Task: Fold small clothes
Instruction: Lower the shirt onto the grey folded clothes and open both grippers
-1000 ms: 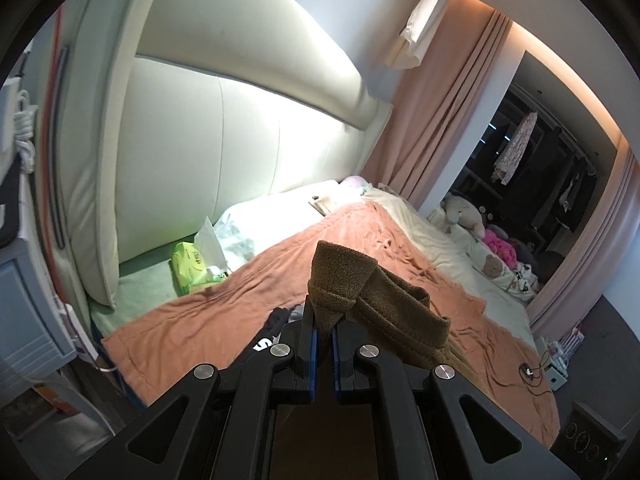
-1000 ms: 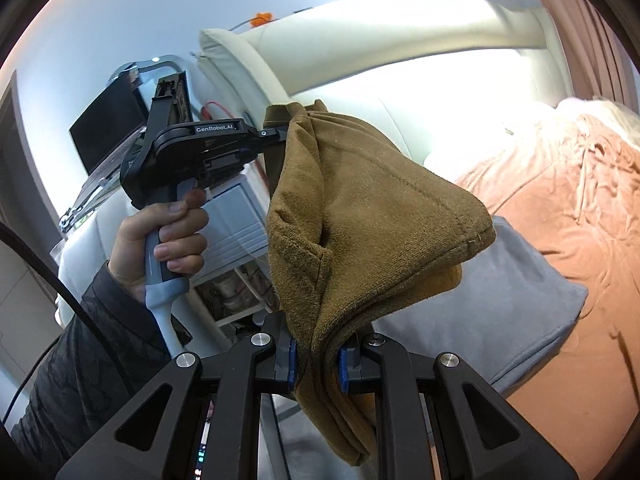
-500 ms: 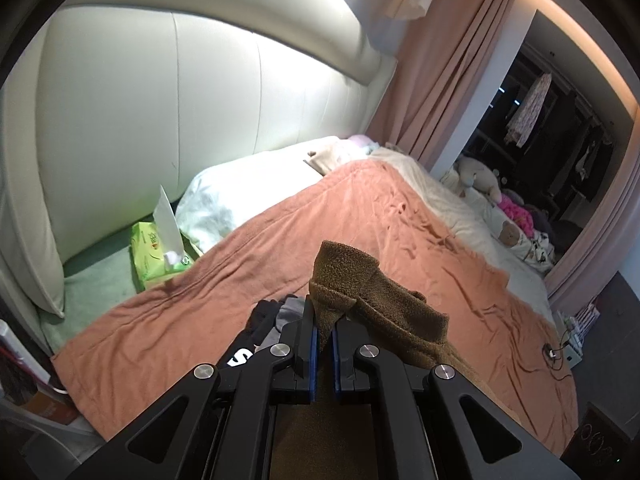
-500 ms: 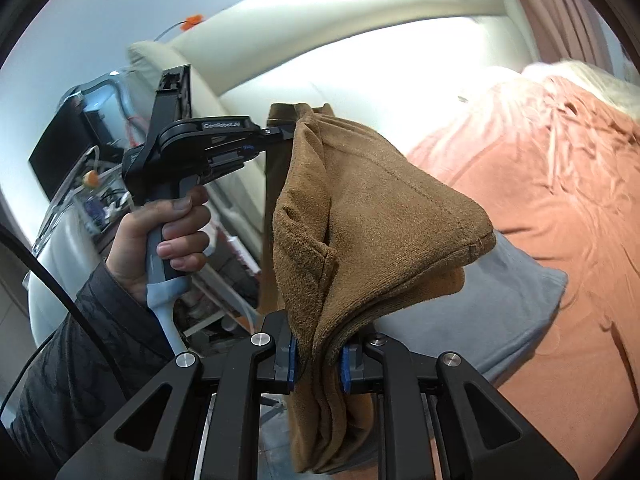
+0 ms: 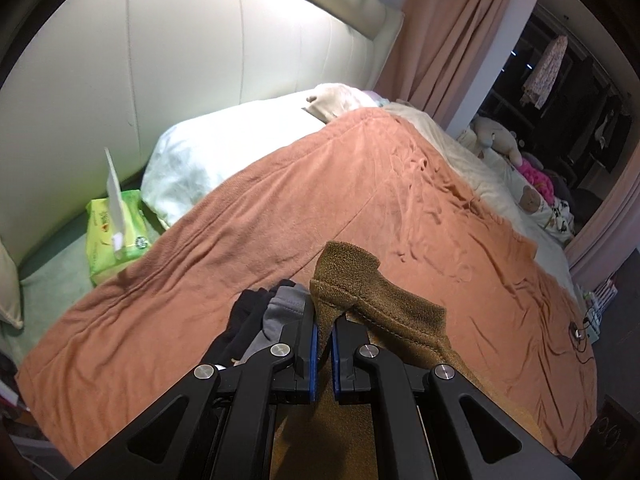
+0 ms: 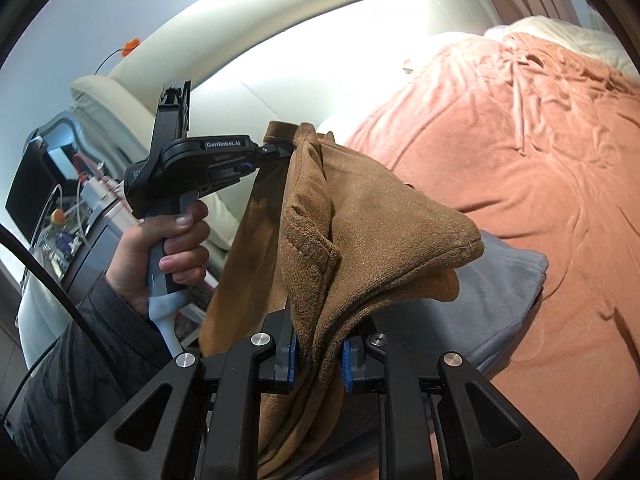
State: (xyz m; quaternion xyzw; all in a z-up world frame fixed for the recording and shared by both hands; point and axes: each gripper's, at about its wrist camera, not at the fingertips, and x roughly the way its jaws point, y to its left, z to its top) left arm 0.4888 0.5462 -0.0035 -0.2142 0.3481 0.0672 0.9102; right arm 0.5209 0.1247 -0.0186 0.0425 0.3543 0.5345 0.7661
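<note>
A brown fleece garment (image 6: 360, 240) hangs in the air between both grippers, above a bed spread with an orange blanket (image 6: 520, 160). My right gripper (image 6: 318, 354) is shut on a bunched fold of it. My left gripper (image 5: 325, 334) is shut on another corner of the brown garment (image 5: 360, 292); in the right wrist view a hand holds that left gripper (image 6: 280, 150) up at the left, pinching the garment's top edge. A folded grey garment (image 6: 500, 292) lies on the blanket beneath the brown one. Dark and grey clothes (image 5: 264, 312) lie just beyond my left fingers.
A cream padded headboard (image 5: 200, 80) and a white pillow (image 5: 224, 152) stand at the head of the bed. A green tissue pack (image 5: 114, 232) lies by the pillow. Soft toys (image 5: 500, 140) and a pink curtain (image 5: 440, 40) are on the far side. A bedside cabinet (image 6: 80, 220) stands at the left.
Both grippers have sunk toward the bed with the brown garment still stretched between them. The left view has tipped down, so the blanket fills more of it. The right view has rolled.
</note>
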